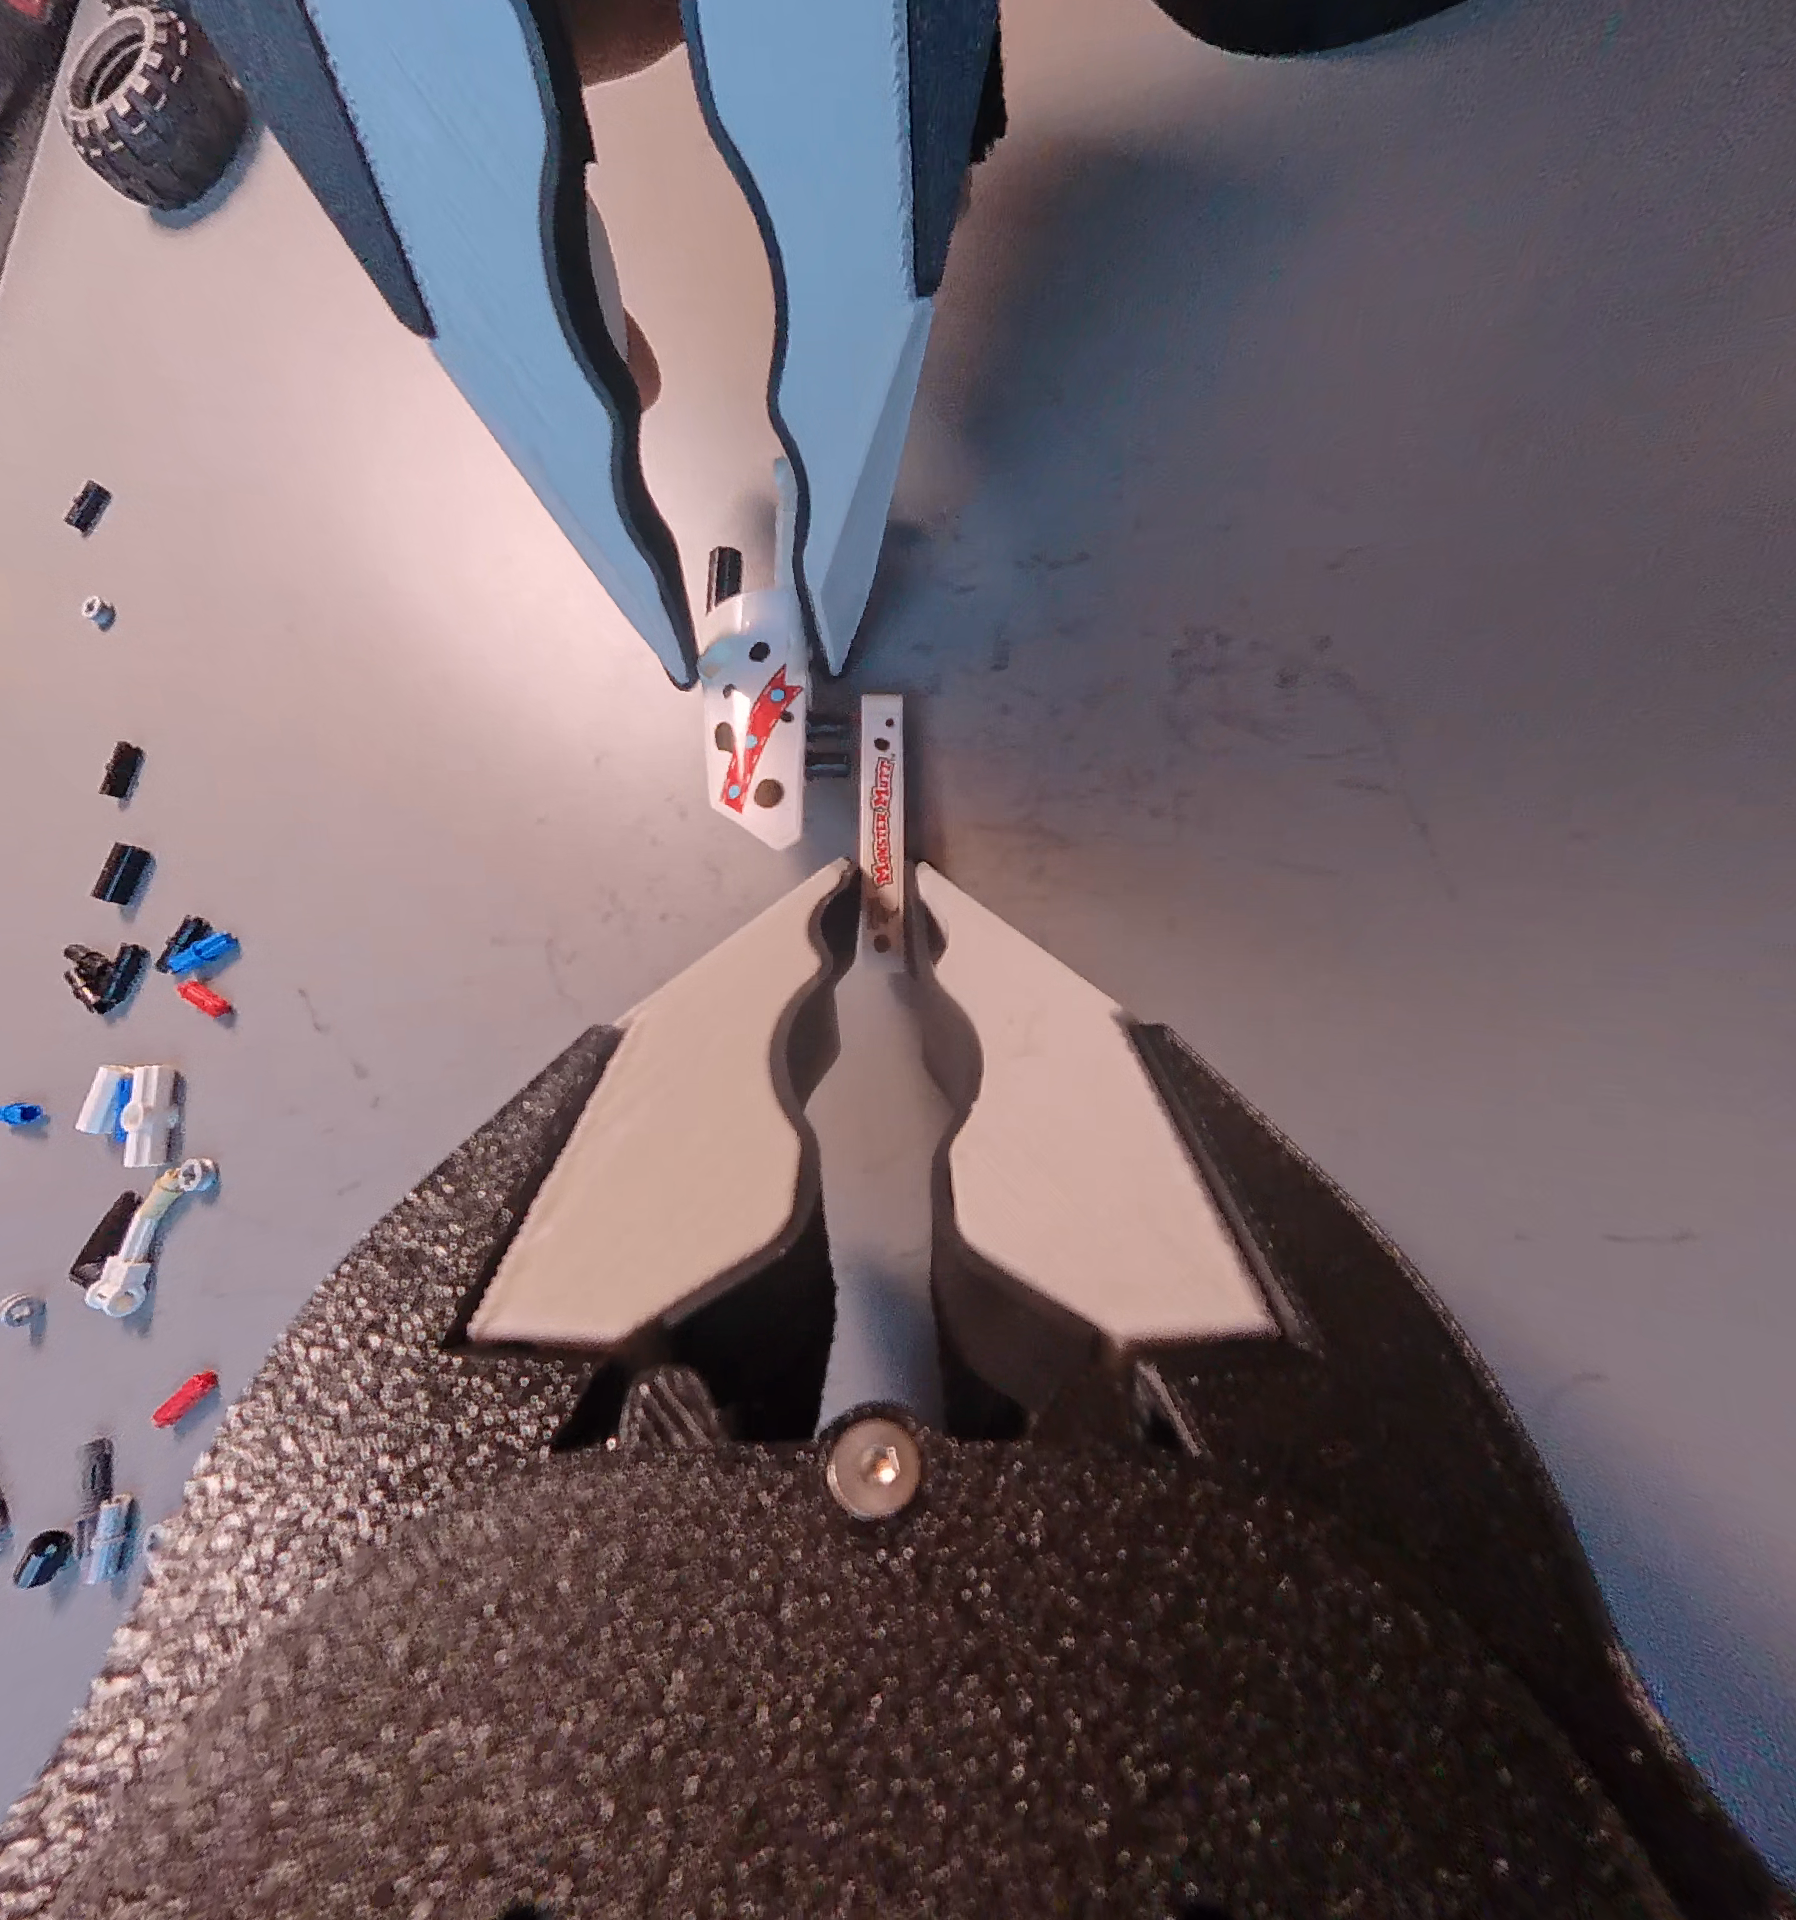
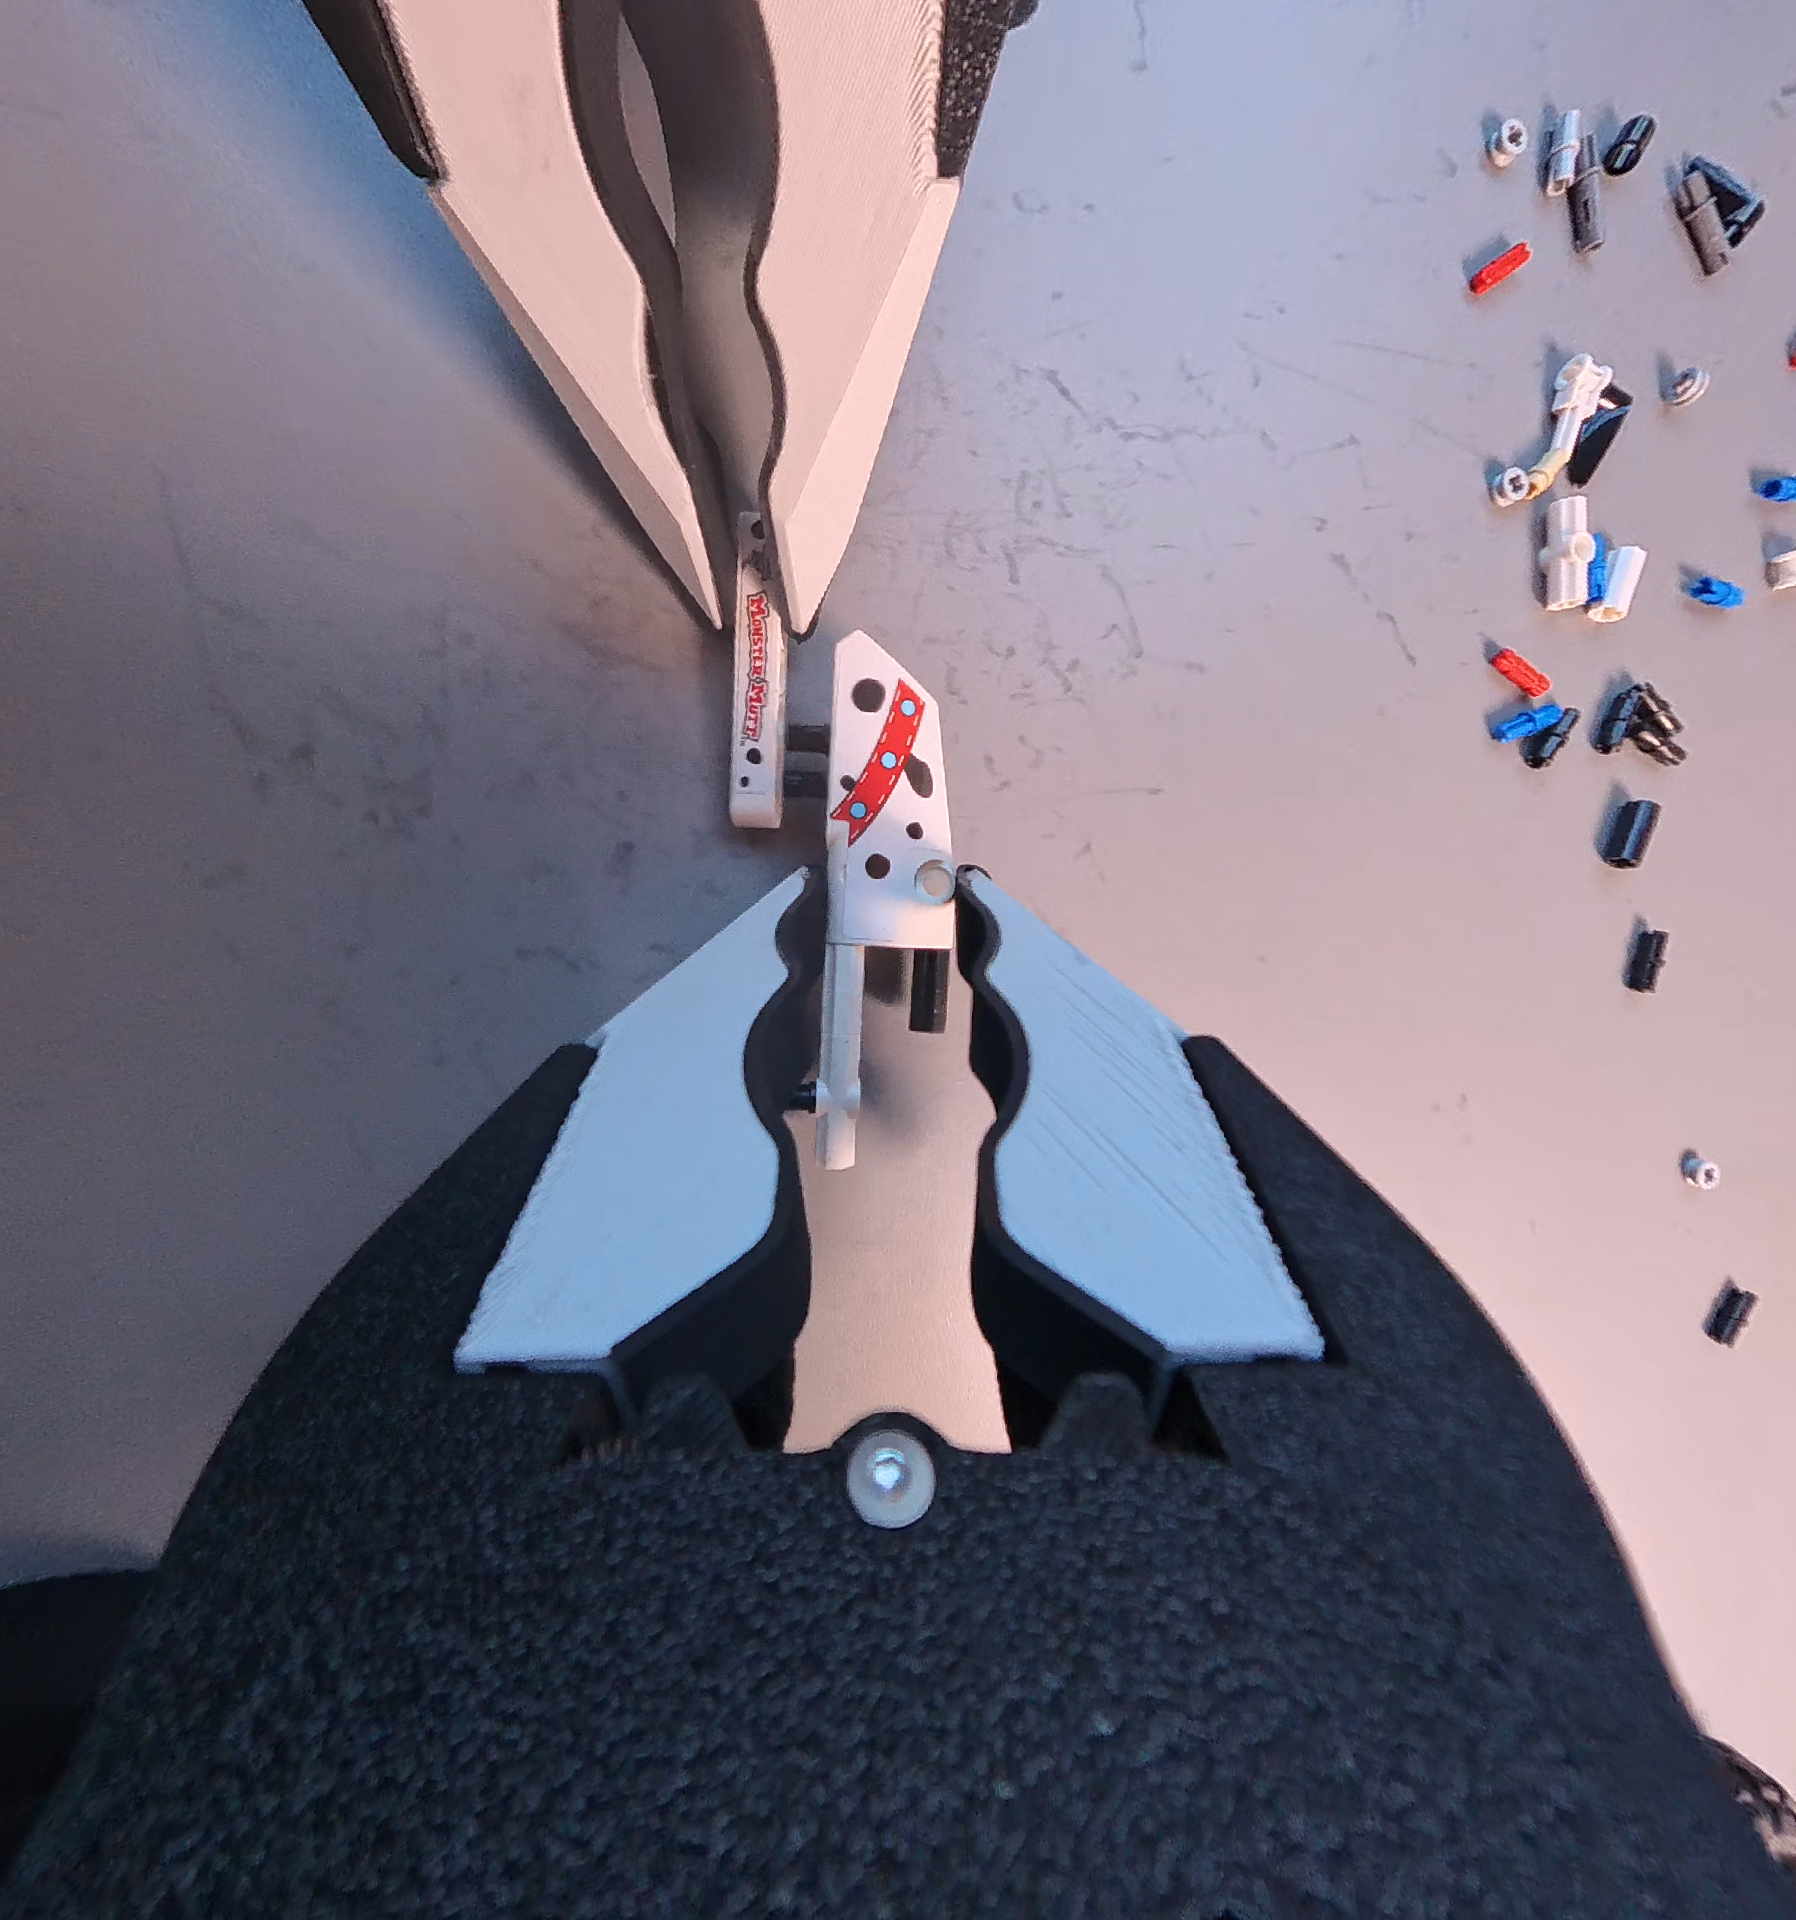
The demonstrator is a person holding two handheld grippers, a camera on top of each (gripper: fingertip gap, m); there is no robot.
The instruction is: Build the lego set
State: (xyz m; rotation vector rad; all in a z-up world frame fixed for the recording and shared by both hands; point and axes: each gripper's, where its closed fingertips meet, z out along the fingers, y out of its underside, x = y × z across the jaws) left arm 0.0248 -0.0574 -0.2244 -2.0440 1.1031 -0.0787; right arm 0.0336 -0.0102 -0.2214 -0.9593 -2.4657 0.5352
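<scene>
Loose small pieces (image 1: 125, 1132) and a black tyre (image 1: 151, 109) lie on the counter (image 1: 1393, 727) at the far left of the left wrist view. At centre, the right tongs (image 1: 754, 665) pinch the white spotted panel (image 1: 754, 758), whose two black pins (image 1: 826, 750) face the narrow white beam (image 1: 881, 821), clamped by the left tongs (image 1: 886, 871). Both look light, stiff and slippery; gripping the flat faces suits. Whether the pins have entered the beam's holes is unclear.
</scene>
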